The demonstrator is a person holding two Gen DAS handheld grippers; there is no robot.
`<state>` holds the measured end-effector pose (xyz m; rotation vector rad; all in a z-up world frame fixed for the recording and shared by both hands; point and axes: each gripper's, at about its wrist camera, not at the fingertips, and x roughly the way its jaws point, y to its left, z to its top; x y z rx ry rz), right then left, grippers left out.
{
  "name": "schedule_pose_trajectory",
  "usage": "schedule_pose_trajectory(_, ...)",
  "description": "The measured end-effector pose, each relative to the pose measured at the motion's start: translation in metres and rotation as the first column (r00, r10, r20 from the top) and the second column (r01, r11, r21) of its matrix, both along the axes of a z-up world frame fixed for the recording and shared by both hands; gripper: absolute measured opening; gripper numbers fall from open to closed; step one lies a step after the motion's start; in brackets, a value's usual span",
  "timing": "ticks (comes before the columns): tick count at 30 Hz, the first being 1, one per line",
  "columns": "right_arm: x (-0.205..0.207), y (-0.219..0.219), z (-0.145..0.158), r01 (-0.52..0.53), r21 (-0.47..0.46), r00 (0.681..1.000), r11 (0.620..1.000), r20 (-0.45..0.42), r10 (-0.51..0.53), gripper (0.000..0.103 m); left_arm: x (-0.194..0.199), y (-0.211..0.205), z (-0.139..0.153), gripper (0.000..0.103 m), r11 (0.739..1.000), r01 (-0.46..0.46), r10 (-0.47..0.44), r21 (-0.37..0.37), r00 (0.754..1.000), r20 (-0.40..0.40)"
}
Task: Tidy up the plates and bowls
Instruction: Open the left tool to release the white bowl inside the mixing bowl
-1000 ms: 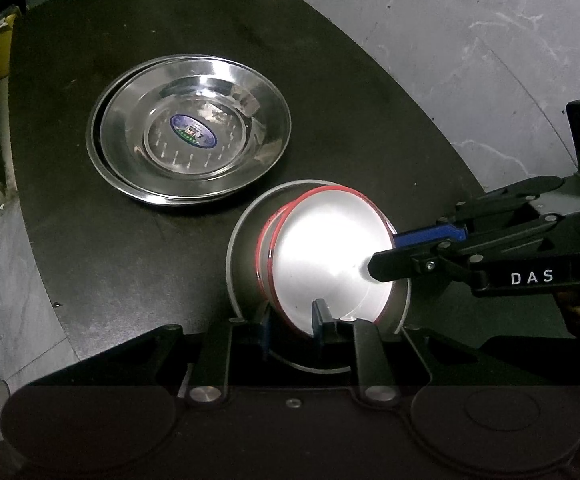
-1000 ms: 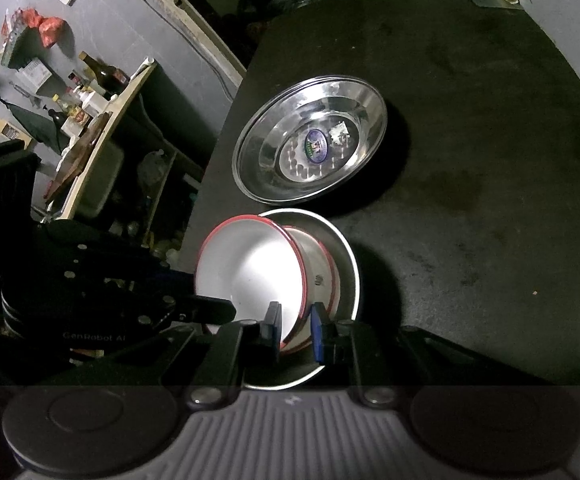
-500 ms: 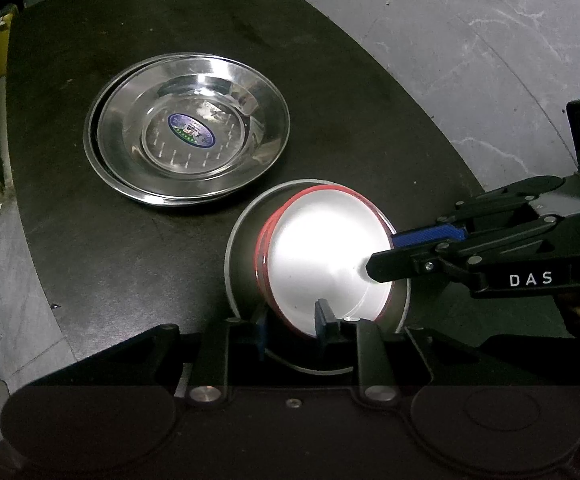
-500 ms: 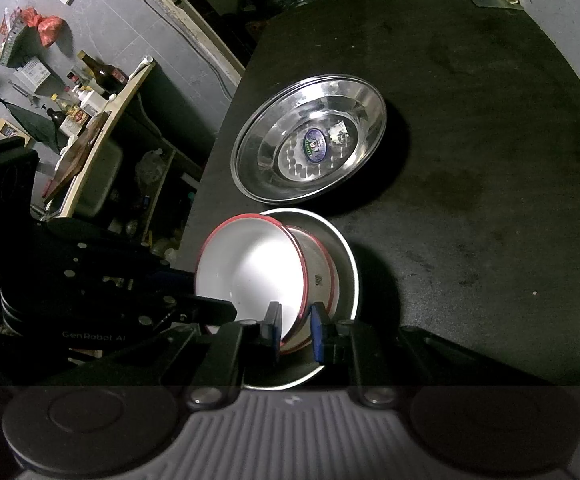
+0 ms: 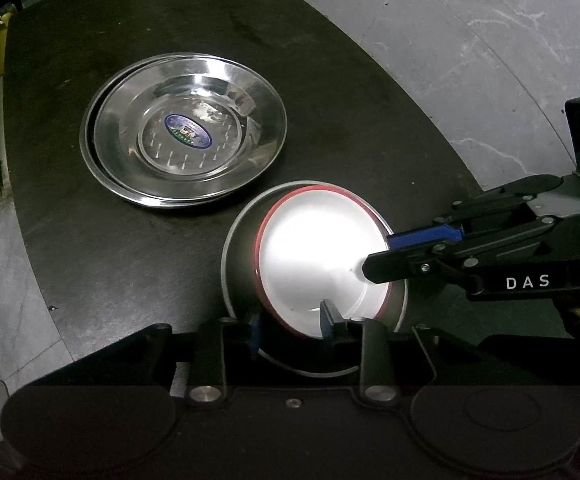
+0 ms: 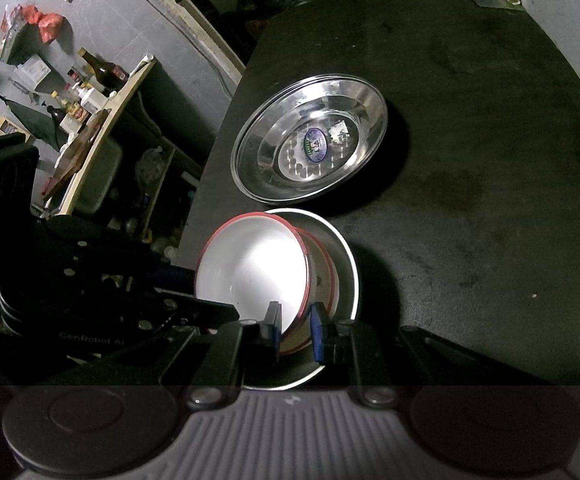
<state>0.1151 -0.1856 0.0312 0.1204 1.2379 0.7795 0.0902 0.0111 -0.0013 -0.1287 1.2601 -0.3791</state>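
Nesting the red-rimmed bowl [image 5: 314, 256] into the steel bowl [image 5: 238, 268] at six o'clock, its rim is clamped by the right tool [image 6: 295, 330] while the left tool [image 5: 290, 320], jaws just opening astride the rim, is next to be withdrawn.

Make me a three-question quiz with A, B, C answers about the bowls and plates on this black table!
1. Where does the white bowl sit?
A. On the steel plates
B. Inside a bigger grey bowl
C. On the floor

2. What colour is the white bowl's rim?
A. Green
B. Yellow
C. Red

3. What is the right hand-held gripper doing?
A. Pinching the white bowl's rim
B. Hanging wide open in the air
C. Lifting a spoon

Answers:
1. B: the white bowl is nested in the grey bowl, beside the steel plates, not on them.
2. C: a red line runs all round its edge.
3. A: the right hand-held gripper has one finger inside the rim and one outside, shut on it.
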Motion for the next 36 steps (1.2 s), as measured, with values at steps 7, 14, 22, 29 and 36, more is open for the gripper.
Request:
schedule_pose_trajectory(7, 0.0013, 0.0020, 0.0012, -0.010, -0.008, 1.000, 1.000, 0.005, 0.010, 0.019, 0.0005, -0.0018, -0.0001, 0.033, 1.000, 0.005, -0.005, 0.005, 1.000, -0.005)
schedule_pose_trajectory(14, -0.0006, 0.0046, 0.0035, -0.030, -0.030, 0.999, 0.999, 0.024, 0.031, 0.019, 0.0028, -0.0050, -0.0002, 0.036, 1.000, 0.025, -0.024, 0.018, 1.000, -0.011)
schedule_pose_trajectory(22, 0.0001, 0.0012, 0.0041, -0.024, -0.044, 0.999, 0.999, 0.024, 0.025, 0.021, 0.0029, -0.0073, -0.0005, 0.040, 0.999, 0.035, -0.035, 0.024, 0.999, -0.013)
schedule_pose_trajectory(29, 0.0007, 0.0013, 0.0044, -0.028, -0.043, 0.999, 0.999, 0.023, 0.029, 0.021, 0.0026, -0.0095, -0.0008, 0.043, 0.999, 0.038, -0.038, 0.029, 0.999, -0.014)
schedule_pose_trajectory(36, 0.0024, 0.0004, 0.0034, -0.033, -0.037, 0.999, 0.999, 0.018, 0.034, 0.021, 0.0029, -0.0098, -0.0010, 0.047, 0.999, 0.030, -0.030, 0.022, 0.999, -0.016)
